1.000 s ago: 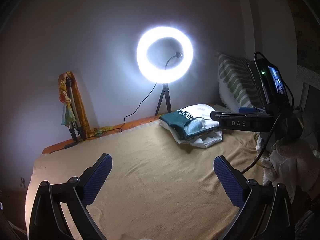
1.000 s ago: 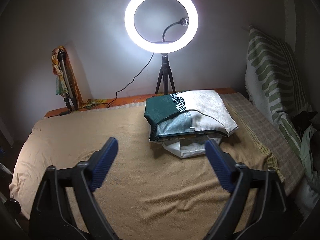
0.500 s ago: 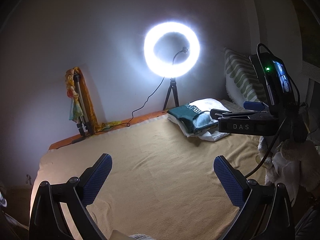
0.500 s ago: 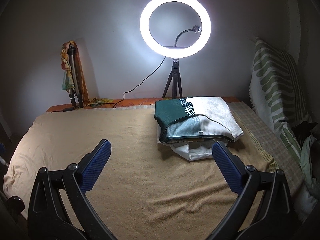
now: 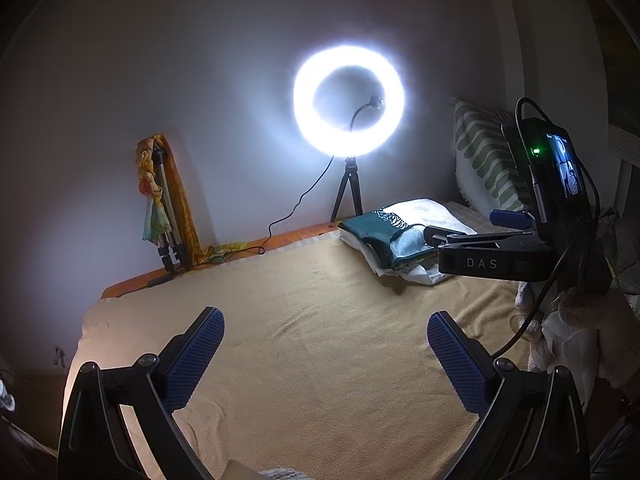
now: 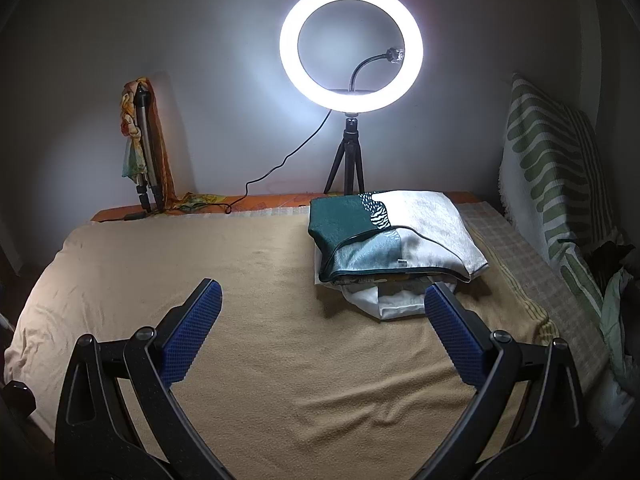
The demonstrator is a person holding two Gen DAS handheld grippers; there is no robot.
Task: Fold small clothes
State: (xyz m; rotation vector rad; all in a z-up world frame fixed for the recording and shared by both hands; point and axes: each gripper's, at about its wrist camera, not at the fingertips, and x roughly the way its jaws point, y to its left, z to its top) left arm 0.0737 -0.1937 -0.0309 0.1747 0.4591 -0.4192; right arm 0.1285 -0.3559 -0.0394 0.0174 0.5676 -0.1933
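Both grippers were over the tan blanket (image 6: pixel 280 280) that covered the bed, each angled downward. The left gripper (image 5: pixel 326 346) stood with its jaws spread wide and only bare blanket showed between its blue pads (image 5: pixel 192 356). The right gripper (image 6: pixel 322 324) had just been opening its jaws and stood at its widest, nothing between them; its right fingertip lay just in front of the clothes pile in the right wrist view, contact not discernible.

The stack of folded clothes (image 6: pixel 394 236) lay on the far right part of the bed near the wall: a teal and white patterned piece on top, white fabric poking out beneath at the near edge. From the left wrist view the same stack (image 5: pixel 384 236) was partly hidden by the body of the right gripper (image 5: pixel 496 260), marked "DAS", with a lit phone (image 5: pixel 560 168) mounted on it.

A lit ring light (image 6: pixel 351 48) on a small tripod stood behind the stack. A folded tripod (image 6: pixel 146 148) draped with a colourful cloth leaned on the wall at the left. A green-striped pillow (image 6: pixel 552 160) stood upright at the right edge.
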